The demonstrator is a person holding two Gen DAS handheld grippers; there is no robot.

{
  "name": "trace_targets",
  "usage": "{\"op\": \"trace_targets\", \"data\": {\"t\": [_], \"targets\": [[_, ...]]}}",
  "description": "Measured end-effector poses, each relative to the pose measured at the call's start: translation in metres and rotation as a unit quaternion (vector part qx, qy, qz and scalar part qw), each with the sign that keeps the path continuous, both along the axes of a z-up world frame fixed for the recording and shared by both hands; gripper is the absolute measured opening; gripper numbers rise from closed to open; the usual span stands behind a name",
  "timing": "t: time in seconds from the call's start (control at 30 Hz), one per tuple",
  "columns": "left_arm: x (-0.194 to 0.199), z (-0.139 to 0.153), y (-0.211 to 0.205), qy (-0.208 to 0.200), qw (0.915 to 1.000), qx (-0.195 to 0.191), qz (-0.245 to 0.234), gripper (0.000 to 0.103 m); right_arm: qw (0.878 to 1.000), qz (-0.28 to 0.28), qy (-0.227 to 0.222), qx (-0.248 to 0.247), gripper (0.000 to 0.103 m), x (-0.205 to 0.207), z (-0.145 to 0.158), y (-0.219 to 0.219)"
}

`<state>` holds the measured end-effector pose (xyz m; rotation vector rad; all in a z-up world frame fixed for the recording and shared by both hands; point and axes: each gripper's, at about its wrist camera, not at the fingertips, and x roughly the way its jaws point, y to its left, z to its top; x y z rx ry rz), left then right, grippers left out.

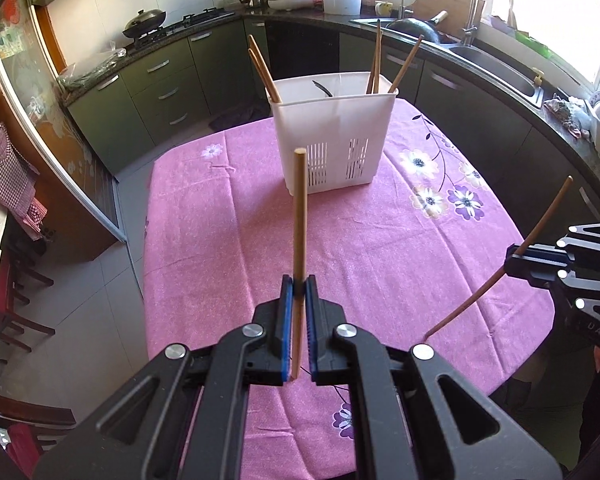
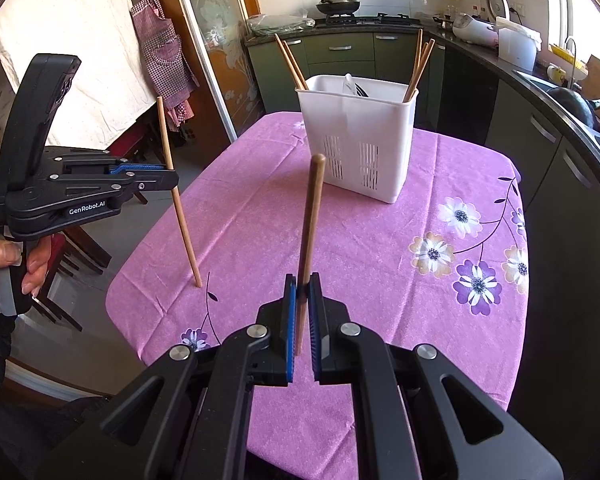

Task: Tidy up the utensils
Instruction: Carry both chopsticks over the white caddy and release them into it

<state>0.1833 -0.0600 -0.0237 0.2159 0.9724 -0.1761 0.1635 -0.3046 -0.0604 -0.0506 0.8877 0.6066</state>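
A white slotted utensil holder (image 1: 332, 136) stands at the far side of the pink flowered table; it also shows in the right wrist view (image 2: 358, 136). Several wooden chopsticks (image 1: 265, 74) and a dark utensil stick out of it. My left gripper (image 1: 299, 286) is shut on a light wooden chopstick (image 1: 300, 208), held upright above the table. It shows from the side in the right wrist view (image 2: 168, 174) with its chopstick (image 2: 178, 204). My right gripper (image 2: 303, 284) is shut on a darker chopstick (image 2: 311, 216); it appears at the left view's right edge (image 1: 518, 258).
The pink tablecloth (image 1: 228, 240) covers a round-cornered table. Dark green kitchen cabinets and a counter with a wok (image 1: 145, 22), rice cooker and sink (image 1: 500, 68) run behind. Chairs (image 2: 80, 248) stand at the table's left. An apron hangs on a door (image 2: 162, 46).
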Motion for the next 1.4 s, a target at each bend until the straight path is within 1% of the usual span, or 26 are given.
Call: {"op": "trace_targets", "data": {"t": [0.37, 0.6, 0.7, 0.77, 0.97, 1.03, 1.13, 1.27, 1.33, 1.4], "targets": [[-0.008, 0.010, 0.002, -0.005, 0.9998, -0.018, -0.009, 0.006, 1.000, 0.002, 0.002, -0.002, 0.007, 0.000, -0.001, 0.000], [-0.001, 0.024, -0.002, -0.007, 0.9990, -0.039, -0.019, 0.006, 1.000, 0.003, 0.002, -0.004, 0.007, 0.001, -0.001, 0.002], [0.009, 0.040, -0.008, -0.006, 0.9981, -0.056, -0.027, 0.006, 1.000, 0.004, 0.002, -0.006, 0.007, 0.001, -0.001, 0.002], [0.018, 0.057, -0.013, -0.013, 0.9973, -0.065, -0.032, 0.006, 1.000, 0.004, 0.001, -0.006, 0.007, 0.000, -0.002, 0.003], [0.052, 0.116, -0.030, -0.050, 0.9948, -0.081, -0.036, 0.006, 1.000, 0.001, 0.003, -0.004, 0.007, 0.001, -0.002, 0.000], [0.065, 0.133, -0.033, -0.061, 0.9935, -0.090, -0.033, 0.006, 1.000, 0.000, 0.003, -0.002, 0.007, 0.001, -0.002, -0.001], [0.083, 0.153, -0.039, -0.085, 0.9920, -0.090, -0.026, 0.006, 1.000, 0.001, 0.003, -0.001, 0.007, 0.001, -0.002, -0.001], [0.106, 0.172, -0.047, -0.112, 0.9900, -0.084, -0.017, 0.006, 1.000, 0.002, 0.005, 0.001, 0.007, 0.002, -0.004, -0.003], [0.118, 0.175, -0.048, -0.119, 0.9893, -0.084, -0.013, 0.006, 1.000, 0.004, 0.007, 0.003, 0.007, 0.002, -0.005, -0.004], [0.130, 0.173, -0.050, -0.123, 0.9893, -0.078, -0.008, 0.006, 1.000, 0.005, 0.009, 0.004, 0.007, 0.003, -0.006, -0.005]]}}
